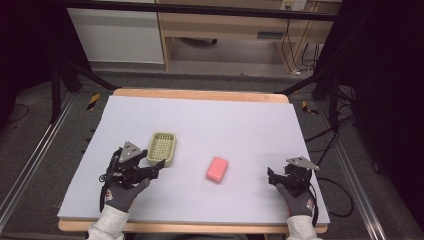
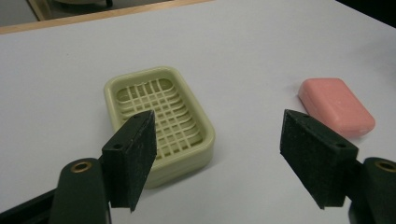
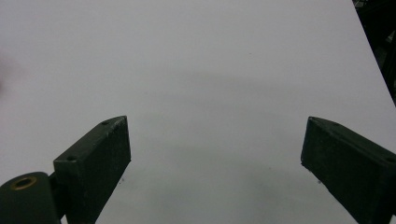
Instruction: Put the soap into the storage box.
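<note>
A pale green soap dish (image 1: pixel 162 148) with a grid bottom lies on the white table top (image 1: pixel 225 125), left of centre. A pink soap bar (image 1: pixel 217 169) lies flat to its right, apart from it. My left gripper (image 1: pixel 159 167) stands open just in front of the dish's near end, held by a gloved hand. In the left gripper view the dish (image 2: pixel 161 119) sits just beyond the left jaw and the soap (image 2: pixel 336 105) beyond the right jaw; the left gripper (image 2: pixel 229 156) holds nothing. My right gripper (image 1: pixel 272 176) is open near the front right, to the soap's right. The right gripper (image 3: pixel 215 163) faces bare table.
The white sheet covers a wooden table with its edge (image 1: pixel 200 94) showing at the back. Black frame legs (image 1: pixel 55 90) and cables (image 1: pixel 325 135) stand around the table on the floor. A wooden desk (image 1: pixel 225 30) stands behind.
</note>
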`<control>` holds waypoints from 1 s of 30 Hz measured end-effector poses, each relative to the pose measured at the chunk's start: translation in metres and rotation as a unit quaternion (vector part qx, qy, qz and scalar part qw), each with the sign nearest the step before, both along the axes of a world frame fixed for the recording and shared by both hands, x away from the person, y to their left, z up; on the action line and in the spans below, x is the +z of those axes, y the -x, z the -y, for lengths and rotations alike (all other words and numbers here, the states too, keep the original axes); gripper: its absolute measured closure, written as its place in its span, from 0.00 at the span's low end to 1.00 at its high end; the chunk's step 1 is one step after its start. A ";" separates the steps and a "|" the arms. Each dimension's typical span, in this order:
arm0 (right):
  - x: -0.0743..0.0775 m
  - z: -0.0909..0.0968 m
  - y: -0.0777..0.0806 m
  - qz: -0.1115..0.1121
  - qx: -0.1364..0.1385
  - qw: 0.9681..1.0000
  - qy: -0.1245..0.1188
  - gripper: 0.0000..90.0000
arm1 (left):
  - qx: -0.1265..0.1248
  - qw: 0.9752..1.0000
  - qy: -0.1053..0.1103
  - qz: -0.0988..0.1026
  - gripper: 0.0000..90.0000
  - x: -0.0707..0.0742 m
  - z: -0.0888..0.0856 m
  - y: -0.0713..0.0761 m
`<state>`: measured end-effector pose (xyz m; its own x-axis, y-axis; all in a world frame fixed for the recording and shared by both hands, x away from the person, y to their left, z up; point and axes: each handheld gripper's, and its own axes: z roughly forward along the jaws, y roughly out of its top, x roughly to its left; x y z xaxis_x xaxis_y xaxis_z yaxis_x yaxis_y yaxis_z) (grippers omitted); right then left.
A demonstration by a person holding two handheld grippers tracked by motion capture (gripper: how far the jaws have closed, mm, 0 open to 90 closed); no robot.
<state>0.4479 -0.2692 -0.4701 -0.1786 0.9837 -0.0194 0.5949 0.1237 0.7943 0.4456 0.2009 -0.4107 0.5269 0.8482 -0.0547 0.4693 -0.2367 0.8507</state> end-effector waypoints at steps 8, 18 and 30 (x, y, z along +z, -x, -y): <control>0.000 -0.001 0.000 -0.001 0.000 1.000 0.000 0.09 | -0.019 1.000 -0.007 0.000 0.30 0.003 0.022 -0.003; 0.000 -0.001 -0.001 -0.001 0.001 1.000 0.001 0.09 | -0.029 0.999 -0.015 -0.002 0.30 0.001 0.043 -0.009; 0.000 -0.002 -0.001 -0.002 0.002 1.000 0.001 0.09 | -0.035 0.999 -0.021 0.002 0.31 0.001 0.069 -0.013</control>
<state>0.4490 -0.2675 -0.4705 -0.1835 0.9828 -0.0197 0.5977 0.1275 0.7916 0.4588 0.1323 -0.4100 0.5857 0.8103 -0.0179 0.4466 -0.3043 0.8414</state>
